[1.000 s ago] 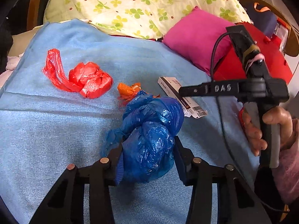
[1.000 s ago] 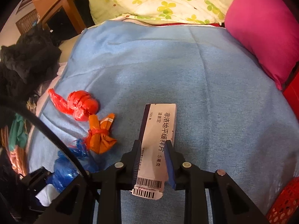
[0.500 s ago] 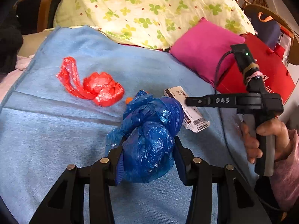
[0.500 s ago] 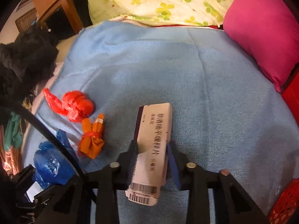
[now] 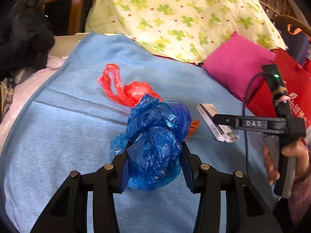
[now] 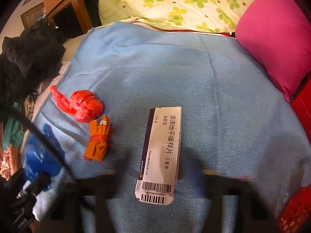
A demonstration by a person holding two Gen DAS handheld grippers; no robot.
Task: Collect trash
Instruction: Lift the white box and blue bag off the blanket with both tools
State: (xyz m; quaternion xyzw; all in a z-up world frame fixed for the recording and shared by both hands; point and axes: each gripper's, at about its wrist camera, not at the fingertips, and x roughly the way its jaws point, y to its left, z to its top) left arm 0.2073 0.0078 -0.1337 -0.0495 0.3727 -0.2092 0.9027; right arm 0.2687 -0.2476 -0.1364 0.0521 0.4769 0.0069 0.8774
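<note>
**Blue bag held on the left, right jaws spring apart over the box**

The left gripper (image 5: 154, 155) has the crumpled blue plastic bag (image 5: 155, 137) pinched firmly between its two fingers, pads pressing into the plastic on both sides, and the bundle rides above the blue blanket (image 5: 58, 136). Beyond it on the blanket lies the red plastic bag (image 5: 128, 91), knotted, handles trailing away to the left. A sliver of the orange wrapper (image 5: 194, 127) peeks out from behind the blue bundle.

Over on the right, the right gripper (image 6: 158, 176) shows its fingers blurred and spread wide: the jaws are opening at this moment. The white medicine box (image 6: 160, 151) lies flat on the blanket between them, barcode end nearest the camera, and neither finger touches it. Left of the box sits the orange wrapper, tied with red string, just beside the red bag.

From the left wrist view, a hand (image 5: 291, 163) grips the handle of the right tool at the right edge, with the pink cushion (image 5: 235, 66) and the clover-print pillow (image 5: 175, 15) at the back.
</note>
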